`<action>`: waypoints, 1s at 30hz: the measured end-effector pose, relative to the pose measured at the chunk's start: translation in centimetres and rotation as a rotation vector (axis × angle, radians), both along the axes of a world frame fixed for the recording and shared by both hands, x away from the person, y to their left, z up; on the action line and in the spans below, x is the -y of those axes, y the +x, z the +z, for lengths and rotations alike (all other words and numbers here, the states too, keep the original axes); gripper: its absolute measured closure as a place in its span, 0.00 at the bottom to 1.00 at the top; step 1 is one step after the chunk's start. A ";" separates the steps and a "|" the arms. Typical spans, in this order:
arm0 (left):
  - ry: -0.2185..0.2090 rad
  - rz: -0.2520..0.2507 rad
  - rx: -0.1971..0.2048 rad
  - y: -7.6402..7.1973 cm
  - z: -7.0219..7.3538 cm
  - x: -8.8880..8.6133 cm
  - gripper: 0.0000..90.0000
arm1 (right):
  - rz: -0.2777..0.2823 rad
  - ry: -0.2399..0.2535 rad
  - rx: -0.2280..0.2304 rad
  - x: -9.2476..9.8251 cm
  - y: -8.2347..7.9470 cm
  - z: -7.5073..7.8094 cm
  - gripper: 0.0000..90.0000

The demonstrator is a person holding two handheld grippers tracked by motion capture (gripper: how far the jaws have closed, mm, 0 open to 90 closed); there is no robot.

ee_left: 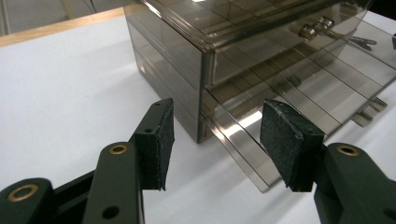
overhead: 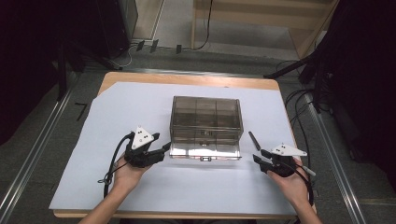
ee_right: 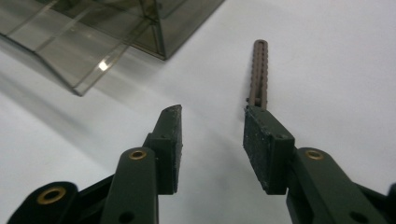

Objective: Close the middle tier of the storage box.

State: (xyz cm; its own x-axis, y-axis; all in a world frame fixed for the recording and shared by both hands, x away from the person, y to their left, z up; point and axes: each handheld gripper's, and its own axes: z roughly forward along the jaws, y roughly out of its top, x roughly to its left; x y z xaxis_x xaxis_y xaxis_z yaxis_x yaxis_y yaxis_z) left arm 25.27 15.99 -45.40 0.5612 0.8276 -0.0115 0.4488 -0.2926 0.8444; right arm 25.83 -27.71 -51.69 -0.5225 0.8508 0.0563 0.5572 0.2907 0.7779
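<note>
Smoky clear plastic makes up the box (overhead: 206, 127) standing mid-table on the white sheet (overhead: 140, 186), between my two hands. It has small drawers, and the lowest drawer (ee_left: 261, 135) sticks out toward me, slid partway open; the ones above look shut. My left gripper (overhead: 164, 148) sits just beside the box's near left corner, jaws apart, nothing between the pads, that corner and the drawer's edge just ahead of them. My right gripper (overhead: 259, 156) rests to the right of the box, jaws likewise apart and empty. Just past its tips lies a thin brown strip (ee_right: 258, 73) with a row of small holes or notches, flat on the sheet, apart from the box. I judge the drawer is opened and the strip is not yet picked up or put away. I can read no brand, label or writing anywhere.
</note>
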 end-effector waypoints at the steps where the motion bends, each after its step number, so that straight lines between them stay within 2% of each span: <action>1: -0.015 0.004 0.013 0.1 0.0 -0.1 0.51 | -0.010 -0.003 -0.005 0.0 0.1 -0.1 0.63; 3: -0.030 0.010 0.017 0.4 0.1 -0.2 0.51 | -0.012 -0.013 -0.008 0.0 0.3 -0.4 0.61; 6: -0.026 0.019 0.033 0.9 0.4 -0.1 0.50 | -0.023 -0.028 -0.021 0.0 0.4 -0.8 0.60; 9: -0.040 0.024 0.050 1.5 0.8 0.0 0.50 | -0.032 -0.009 -0.019 0.2 0.5 -1.1 0.60; 14: -0.066 0.025 0.087 2.6 1.5 0.6 0.50 | -0.036 -0.020 -0.009 0.1 0.4 -1.2 0.59; 18: -0.057 0.019 0.104 3.4 2.2 1.2 0.51 | -0.036 -0.019 -0.009 0.1 0.4 -1.2 0.59; 22: -0.046 0.008 0.104 4.3 2.7 1.8 0.51 | -0.036 -0.017 -0.012 0.1 0.4 -1.2 0.59; 30: -0.030 0.002 0.107 5.9 2.7 3.0 0.51 | -0.031 -0.023 -0.007 0.1 0.4 -1.2 0.59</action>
State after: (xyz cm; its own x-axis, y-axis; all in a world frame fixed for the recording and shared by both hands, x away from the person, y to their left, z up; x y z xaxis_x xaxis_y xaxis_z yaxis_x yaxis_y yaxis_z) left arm 31.21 13.01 -42.70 0.5589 0.8289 0.0234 0.3561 -0.2654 0.8960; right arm 26.27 -27.78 -52.94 -0.4951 0.8679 0.0401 0.5721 0.2909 0.7669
